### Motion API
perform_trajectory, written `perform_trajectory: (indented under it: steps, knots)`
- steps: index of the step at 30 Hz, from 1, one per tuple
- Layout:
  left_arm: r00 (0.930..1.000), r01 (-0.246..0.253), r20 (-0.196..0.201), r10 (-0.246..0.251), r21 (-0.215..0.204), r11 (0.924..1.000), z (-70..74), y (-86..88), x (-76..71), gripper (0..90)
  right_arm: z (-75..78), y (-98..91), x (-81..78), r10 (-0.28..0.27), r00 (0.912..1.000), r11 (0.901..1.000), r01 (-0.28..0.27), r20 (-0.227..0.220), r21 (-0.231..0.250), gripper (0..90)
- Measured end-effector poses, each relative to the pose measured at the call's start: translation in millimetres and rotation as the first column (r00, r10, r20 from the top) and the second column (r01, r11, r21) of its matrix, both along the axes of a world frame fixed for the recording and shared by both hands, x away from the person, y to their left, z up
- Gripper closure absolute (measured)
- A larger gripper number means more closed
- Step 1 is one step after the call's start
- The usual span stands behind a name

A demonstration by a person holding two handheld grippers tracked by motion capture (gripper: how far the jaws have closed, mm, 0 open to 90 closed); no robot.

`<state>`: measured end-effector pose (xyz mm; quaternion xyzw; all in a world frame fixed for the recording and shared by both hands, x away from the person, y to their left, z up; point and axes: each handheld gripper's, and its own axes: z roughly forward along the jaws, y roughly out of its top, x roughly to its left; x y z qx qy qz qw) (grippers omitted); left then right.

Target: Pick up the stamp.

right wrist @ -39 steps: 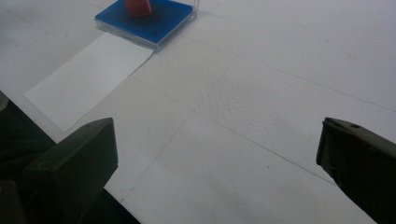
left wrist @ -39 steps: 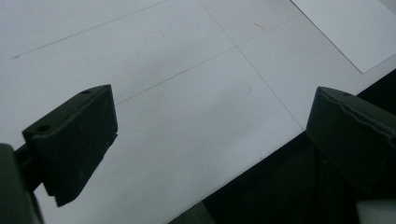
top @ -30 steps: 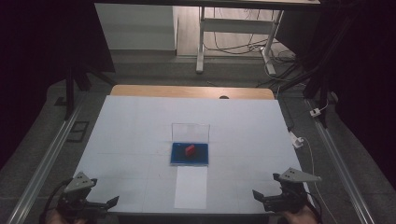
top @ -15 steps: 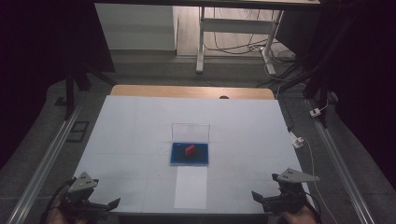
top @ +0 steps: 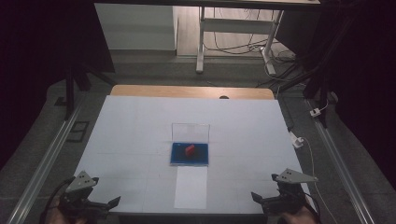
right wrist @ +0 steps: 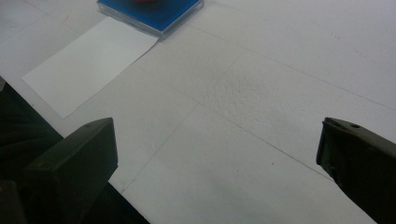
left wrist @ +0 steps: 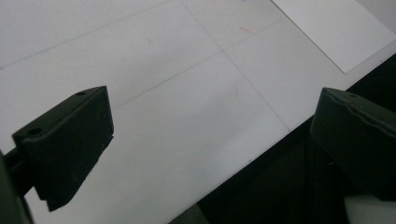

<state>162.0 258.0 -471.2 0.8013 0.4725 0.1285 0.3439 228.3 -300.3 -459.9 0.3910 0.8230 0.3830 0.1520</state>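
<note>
We held both sets of matte black jaws wide apart and empty, left gripper (top: 108, 203) and right gripper (top: 258, 198) well short of the flat blue tray (top: 179, 158) cradling a small red block (top: 190, 150) lying aslant.

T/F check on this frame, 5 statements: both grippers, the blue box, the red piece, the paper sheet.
1. The left hand-held gripper is open and holds nothing. True.
2. The small red block lies on the blue base of the shallow square box. True.
3. The right hand-held gripper is clamped on the small red block. False: its jaws stand wide apart at the table's near right corner, far from the block.
4. The white rectangular paper sheet lies on the far side of the box. False: it lies between the box and the near table edge.
5. A clear lid stands up at the box's far edge. True.
</note>
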Motion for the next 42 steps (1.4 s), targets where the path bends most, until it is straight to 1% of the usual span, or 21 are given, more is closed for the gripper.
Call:
perform_trajectory:
  steps: [1, 8, 10, 11, 12, 15, 17, 18, 22, 24, 26, 30, 33, 38, 39, 40, 42]
  knots:
    - [1.0000, 0.004, 0.001, -0.004, -0.005, 1.0000, 0.1, -0.5, 0.2, 0.0, 0.1, 0.2, 0.1, 0.000, 1.0000, 1.0000, 0.000, -0.001, -0.007, 0.0]
    - [0.9992, 0.030, 0.026, -0.030, -0.006, 0.9995, 1.4, -2.5, 2.7, 0.0, -0.2, 1.1, 0.4, 0.006, 1.0000, 0.9999, -0.006, -0.003, -0.010, 0.0]
    - [0.9989, 0.033, 0.033, -0.033, -0.010, 0.9994, 1.8, -3.1, 3.2, 0.0, -0.2, 1.4, 0.2, 0.005, 1.0000, 0.9999, -0.005, -0.002, -0.011, 0.0]
    - [0.9982, 0.043, 0.042, -0.042, -0.019, 0.9989, 2.3, -3.5, 4.4, 0.0, -0.2, 1.4, 0.1, 0.005, 1.0000, 0.9999, -0.005, -0.003, -0.011, 0.0]
    - [0.9982, 0.043, 0.042, -0.042, -0.019, 0.9989, 2.3, -3.5, 4.4, 0.0, -0.3, 1.4, 0.2, 0.005, 1.0000, 0.9999, -0.005, -0.003, -0.011, 0.0]
    - [0.9970, 0.063, 0.047, -0.061, -0.036, 0.9974, 2.7, -5.4, 7.4, 0.0, -0.3, 1.0, 0.4, 0.006, 1.0000, 0.9999, -0.006, -0.004, -0.009, 0.0]
    - [0.9967, 0.068, 0.048, -0.066, -0.037, 0.9970, 2.6, -6.0, 8.3, 0.0, -0.4, 1.1, 0.5, 0.007, 1.0000, 0.9999, -0.007, -0.005, -0.010, 0.0]
    - [0.9957, 0.080, 0.049, -0.078, -0.040, 0.9960, 2.7, -7.9, 10.3, 0.0, -0.5, 1.3, 0.6, 0.007, 1.0000, 0.9999, -0.007, -0.006, -0.013, 0.0]
    - [0.9945, 0.091, 0.056, -0.088, -0.044, 0.9949, 3.1, -10.9, 13.1, 0.0, -0.6, 1.9, 1.2, 0.011, 0.9998, 0.9997, -0.012, -0.014, -0.021, 0.0]
    - [0.9925, 0.110, 0.060, -0.106, -0.063, 0.9919, 2.6, -12.7, 15.9, 0.0, -0.9, 2.5, 1.0, 0.012, 0.9998, 0.9997, -0.012, -0.013, -0.019, 0.0]
    - [0.9913, 0.123, 0.056, -0.119, -0.081, 0.9890, 0.9, -13.9, 19.8, 0.0, -0.7, 2.2, 1.0, 0.012, 0.9998, 0.9997, -0.012, -0.014, -0.019, 0.0]
    - [0.9902, 0.132, 0.056, -0.128, -0.079, 0.9881, -0.7, -15.7, 23.5, 0.0, -0.6, 1.5, 1.2, 0.013, 0.9998, 0.9998, -0.013, -0.014, -0.015, 0.0]
    - [0.9888, 0.141, 0.063, -0.135, -0.088, 0.9861, -0.9, -17.4, 26.3, 0.0, -0.6, 1.6, 1.3, 0.013, 0.9998, 0.9998, -0.013, -0.015, -0.014, 0.0]
    - [0.9873, 0.147, 0.077, -0.139, -0.119, 0.9819, 0.5, -20.2, 31.7, 0.0, -0.7, 1.3, 1.5, 0.004, 0.9999, 0.9999, -0.004, -0.014, -0.011, 0.0]
    - [0.9864, 0.154, 0.078, -0.145, -0.133, 0.9790, 0.9, -21.6, 34.2, 0.0, -0.6, 1.0, 1.6, 0.004, 0.9999, 0.9999, -0.005, -0.014, -0.010, 0.0]
    - [0.9864, 0.154, 0.078, -0.145, -0.133, 0.9790, 0.9, -21.6, 34.2, 0.0, -0.6, 1.0, 1.6, 0.004, 0.9999, 0.9999, -0.005, -0.014, -0.010, 0.0]
    - [0.9849, 0.165, 0.077, -0.155, -0.140, 0.9763, 0.9, -24.9, 38.7, 0.0, -0.6, 0.8, 1.7, 0.001, 0.9999, 1.0000, -0.001, -0.014, -0.008, 0.0]
